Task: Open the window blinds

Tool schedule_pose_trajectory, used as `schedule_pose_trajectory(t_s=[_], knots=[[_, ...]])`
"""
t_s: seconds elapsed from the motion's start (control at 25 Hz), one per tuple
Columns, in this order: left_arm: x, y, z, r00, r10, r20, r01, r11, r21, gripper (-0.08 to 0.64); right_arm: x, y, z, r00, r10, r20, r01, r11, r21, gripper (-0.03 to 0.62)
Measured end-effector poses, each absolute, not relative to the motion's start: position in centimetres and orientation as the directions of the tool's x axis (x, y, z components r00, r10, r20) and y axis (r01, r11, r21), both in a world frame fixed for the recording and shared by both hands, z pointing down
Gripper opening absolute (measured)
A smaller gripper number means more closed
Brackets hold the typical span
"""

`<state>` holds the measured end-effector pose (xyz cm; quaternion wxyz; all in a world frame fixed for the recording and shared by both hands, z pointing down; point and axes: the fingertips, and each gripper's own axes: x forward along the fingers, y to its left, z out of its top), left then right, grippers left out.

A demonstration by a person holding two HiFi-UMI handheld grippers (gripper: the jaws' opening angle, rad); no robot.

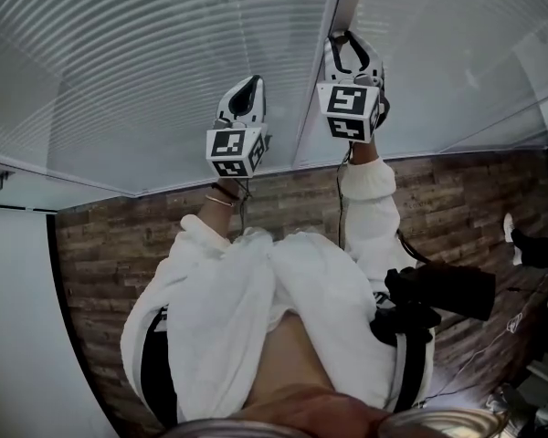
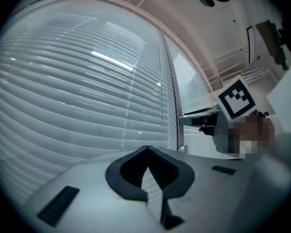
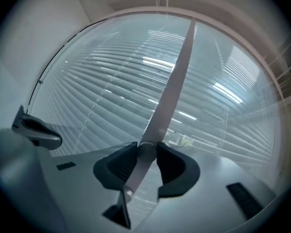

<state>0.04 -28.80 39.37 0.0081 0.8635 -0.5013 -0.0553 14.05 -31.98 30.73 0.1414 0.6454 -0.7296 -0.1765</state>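
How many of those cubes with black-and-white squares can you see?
2. One cube sits on the left gripper, the other on the right gripper. None seems hidden.

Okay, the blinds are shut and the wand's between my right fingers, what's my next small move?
Probably close the right gripper on the wand, ready to twist it: the wand hangs between fingers that look apart, and the slats lie shut.

wand [image 3: 170,84] between right hand-held gripper [image 3: 146,150] jaws | blinds [image 3: 102,86] behind wand
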Motion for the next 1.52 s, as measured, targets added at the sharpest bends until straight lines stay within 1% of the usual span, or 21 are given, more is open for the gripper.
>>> schedule_pose_trajectory(t_s=[0.12,0.2,0.28,0.32,0.36,0.4,0.44,0.52,0.6,0.72,0.8,0.88,0.96,1.08,1.16,1.2,1.24,1.32,1.36,1.44,1.52], knots=[[-0.1,-28.9,39.4,0.500,-0.861,-0.088,-0.859,-0.507,0.074,0.002,14.8,-32.0,30.8,-0.124,-0.991,-0.041,-0.970,0.112,0.214,0.132],[0.0,-28.9,39.3,0.512,-0.854,-0.093,-0.852,-0.519,0.072,0.002,15.5,-32.1,30.8,-0.133,-0.987,-0.087,-0.987,0.140,-0.076,0.130],[0.1,-28.7,39.4,0.526,-0.845,-0.096,-0.843,-0.533,0.071,0.002,16.0,-32.1,31.0,-0.133,-0.980,-0.149,-0.884,0.185,-0.430,0.130],[0.0,-28.6,39.4,0.532,-0.841,-0.097,-0.839,-0.539,0.071,0.002,16.1,-32.2,31.0,-0.126,-0.976,-0.175,-0.807,0.204,-0.554,0.130],[0.0,-28.5,39.4,0.537,-0.838,-0.098,-0.836,-0.544,0.073,0.002,16.2,-32.2,31.0,-0.122,-0.975,-0.187,-0.772,0.212,-0.599,0.130],[0.0,-28.5,39.4,0.542,-0.835,-0.098,-0.832,-0.549,0.074,0.002,16.0,-32.2,31.1,-0.128,-0.976,-0.176,-0.805,0.206,-0.556,0.130],[0.1,-28.4,39.5,0.547,-0.831,-0.097,-0.829,-0.554,0.075,0.002,15.8,-32.2,31.4,-0.140,-0.980,-0.142,-0.883,0.188,-0.430,0.130],[0.3,-28.3,39.7,0.556,-0.825,-0.096,-0.823,-0.563,0.078,0.002,15.6,-32.0,32.0,-0.142,-0.988,-0.056,-0.987,0.146,-0.066,0.133],[0.5,-28.3,39.8,0.560,-0.823,-0.097,-0.819,-0.568,0.081,0.002,15.4,-32.0,31.9,-0.125,-0.992,-0.004,-0.971,0.121,0.207,0.138],[0.6,-28.2,39.8,0.561,-0.822,-0.098,-0.818,-0.568,0.086,0.002,14.7,-32.6,31.6,-0.108,-0.992,0.065,-0.907,0.125,0.402,0.138],[0.8,-28.0,39.8,0.561,-0.822,-0.099,-0.818,-0.569,0.085,0.002,14.6,-32.8,31.6,-0.101,-0.992,0.078,-0.906,0.124,0.404,0.136],[0.8,-27.9,39.9,0.558,-0.824,-0.098,-0.821,-0.565,0.083,0.002,15.0,-32.8,31.6,-0.119,-0.992,0.042,-0.959,0.126,0.253,0.132],[0.6,-27.8,39.9,0.553,-0.827,-0.098,-0.824,-0.560,0.081,0.002,15.5,-32.8,31.7,-0.158,-0.987,-0.032,-0.984,0.161,-0.080,0.130],[0.0,-27.7,39.7,0.545,-0.832,-0.101,-0.830,-0.553,0.075,0.002,16.0,-32.7,31.7,-0.155,-0.978,-0.141,-0.804,0.208,-0.557,0.130],[-0.5,-27.8,39.5,0.537,-0.838,-0.103,-0.835,-0.545,0.077,0.002,16.2,-32.6,31.5,-0.147,-0.972,-0.184,-0.681,0.234,-0.694,0.130],[-0.6,-27.9,39.4,0.533,-0.840,-0.104,-0.837,-0.541,0.079,0.002,16.1,-32.6,31.4,-0.154,-0.970,-0.186,-0.687,0.241,-0.686,0.130],[-0.8,-27.9,39.4,0.530,-0.841,-0.104,-0.839,-0.539,0.079,0.002,16.0,-32.5,31.3,-0.169,-0.971,-0.168,-0.753,0.237,-0.613,0.130],[-0.8,-28.0,39.5,0.531,-0.841,-0.101,-0.839,-0.539,0.077,0.002,15.7,-32.3,31.4,-0.178,-0.980,-0.088,-0.940,0.196,-0.278,0.132],[-0.7,-28.0,39.6,0.533,-0.840,-0.100,-0.838,-0.541,0.076,0.002,15.6,-32.2,31.4,-0.164,-0.985,-0.049,-0.984,0.168,-0.067,0.132],[-0.6,-28.3,39.7,0.533,-0.840,-0.099,-0.838,-0.541,0.076,0.002,15.1,-32.3,31.5,-0.122,-0.992,0.018,-0.953,0.122,0.279,0.132],[-0.5,-28.4,39.7,0.532,-0.841,-0.098,-0.838,-0.539,0.079,0.002,14.6,-32.7,31.4,-0.084,-0.995,0.061,-0.885,0.102,0.455,0.132]])
